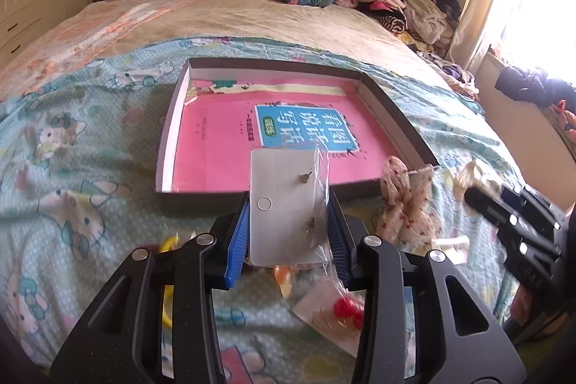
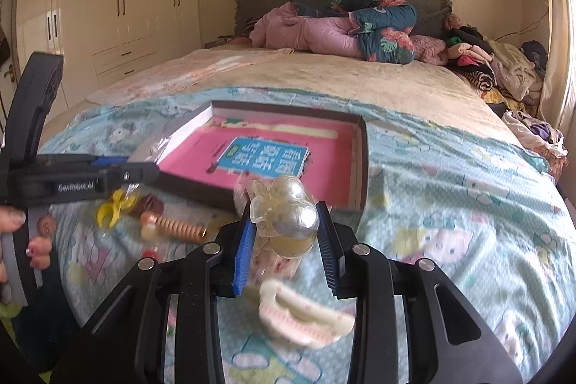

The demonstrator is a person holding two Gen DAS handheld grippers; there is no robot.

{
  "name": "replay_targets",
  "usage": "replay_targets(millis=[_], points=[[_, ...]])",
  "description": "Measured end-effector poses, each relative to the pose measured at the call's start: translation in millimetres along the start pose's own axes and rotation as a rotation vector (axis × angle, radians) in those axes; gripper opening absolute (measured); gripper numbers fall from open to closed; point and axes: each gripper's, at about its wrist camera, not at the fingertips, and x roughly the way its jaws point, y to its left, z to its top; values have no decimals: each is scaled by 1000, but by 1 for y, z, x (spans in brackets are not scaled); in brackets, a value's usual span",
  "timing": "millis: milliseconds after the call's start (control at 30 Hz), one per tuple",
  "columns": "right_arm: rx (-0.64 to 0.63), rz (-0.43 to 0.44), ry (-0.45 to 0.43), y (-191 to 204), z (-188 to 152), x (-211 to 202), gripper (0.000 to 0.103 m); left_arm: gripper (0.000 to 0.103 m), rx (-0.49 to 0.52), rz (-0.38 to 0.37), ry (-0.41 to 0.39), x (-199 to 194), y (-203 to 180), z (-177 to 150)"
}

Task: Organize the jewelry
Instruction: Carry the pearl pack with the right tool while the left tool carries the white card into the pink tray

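Note:
My left gripper [image 1: 288,222] is shut on a white earring card in a clear bag [image 1: 288,207], held above the bedspread just short of the shallow dark box [image 1: 392,110] with a pink book inside. My right gripper [image 2: 286,233] is shut on a clear pearly hair clip [image 2: 284,215], held near the box [image 2: 361,164]. The right gripper also shows in the left wrist view [image 1: 478,193] at the right. The left gripper shows in the right wrist view [image 2: 144,170] at the left.
Loose pieces lie on the Hello Kitty bedspread: a floral scrunchie [image 1: 403,204], a red bead card [image 1: 342,312], yellow rings [image 2: 111,207], a coil hair tie [image 2: 180,227], a white claw clip [image 2: 302,315]. Quilts [image 2: 342,27] and clothes [image 2: 496,67] are piled at the headboard.

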Motion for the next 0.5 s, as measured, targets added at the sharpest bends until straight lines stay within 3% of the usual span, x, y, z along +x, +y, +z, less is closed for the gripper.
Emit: replay_targets(millis=[300, 500], points=[[26, -56, -8, -21, 38, 43, 31, 31, 42, 19, 13, 19, 1, 25], [24, -56, 35, -27, 47, 73, 31, 31, 52, 21, 42, 40, 2, 37]])
